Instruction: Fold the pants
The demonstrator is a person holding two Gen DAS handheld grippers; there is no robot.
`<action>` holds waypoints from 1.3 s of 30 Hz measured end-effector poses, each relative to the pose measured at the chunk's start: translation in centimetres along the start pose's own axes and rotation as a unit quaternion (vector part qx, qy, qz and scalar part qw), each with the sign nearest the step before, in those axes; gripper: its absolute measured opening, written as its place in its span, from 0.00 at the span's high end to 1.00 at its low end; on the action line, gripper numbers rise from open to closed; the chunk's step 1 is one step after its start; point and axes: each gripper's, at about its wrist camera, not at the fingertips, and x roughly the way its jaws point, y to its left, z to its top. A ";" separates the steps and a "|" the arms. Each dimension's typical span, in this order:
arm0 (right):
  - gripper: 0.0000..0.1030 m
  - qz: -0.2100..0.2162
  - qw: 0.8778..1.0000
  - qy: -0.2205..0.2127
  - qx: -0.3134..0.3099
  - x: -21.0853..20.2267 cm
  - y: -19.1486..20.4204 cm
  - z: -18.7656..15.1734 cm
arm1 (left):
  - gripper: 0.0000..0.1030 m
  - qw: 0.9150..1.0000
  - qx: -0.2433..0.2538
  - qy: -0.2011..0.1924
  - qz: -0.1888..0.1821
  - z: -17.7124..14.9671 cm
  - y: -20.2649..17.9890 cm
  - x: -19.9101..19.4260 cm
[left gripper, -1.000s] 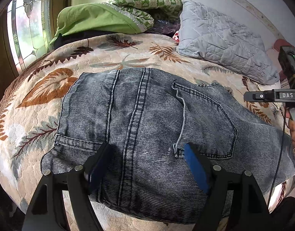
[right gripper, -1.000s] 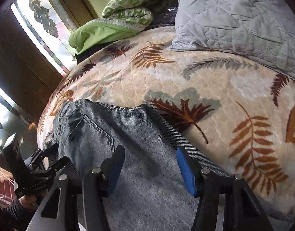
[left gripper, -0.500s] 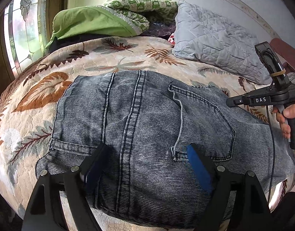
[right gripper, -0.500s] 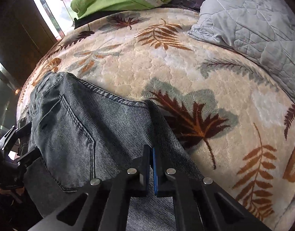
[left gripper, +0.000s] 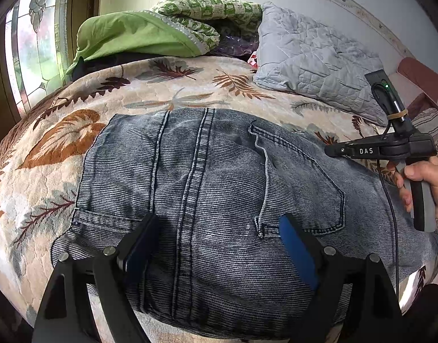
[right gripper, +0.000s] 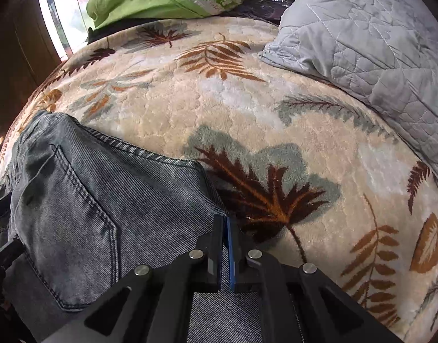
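Right claw [right gripper: 225, 250] clamped on pants [left gripper: 219, 200] leg edge; left claw [left gripper: 219, 245] spread wide over waistband.

Text we read: "DAS", in white letters
On: the black body of the right gripper [left gripper: 364, 151]

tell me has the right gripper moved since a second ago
Yes. In its own view the right gripper has come down toward the dark brown leaf on the bedspread and shut at the jeans edge; earlier it stood open over denim.
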 end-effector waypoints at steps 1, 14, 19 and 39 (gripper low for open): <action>0.91 0.011 1.000 -0.008 0.022 -0.7 -0.5 -0.2 | 0.15 1.000 0.006 0.000 0.005 -0.1 -0.2 0.0; 0.26 0.065 0.950 -0.085 0.294 -13.6 -11.3 -15.5 | 0.14 1.000 0.014 -0.004 0.027 -0.4 -0.8 -0.1; 0.26 -0.026 0.915 -0.115 0.386 -18.1 -18.6 -22.4 | 0.14 1.000 -0.004 -0.028 0.012 0.1 -0.9 -1.9; 0.87 -0.121 0.934 -0.005 0.336 -13.8 -22.5 -25.4 | 0.14 0.991 0.114 0.042 -0.063 -0.7 -15.2 0.7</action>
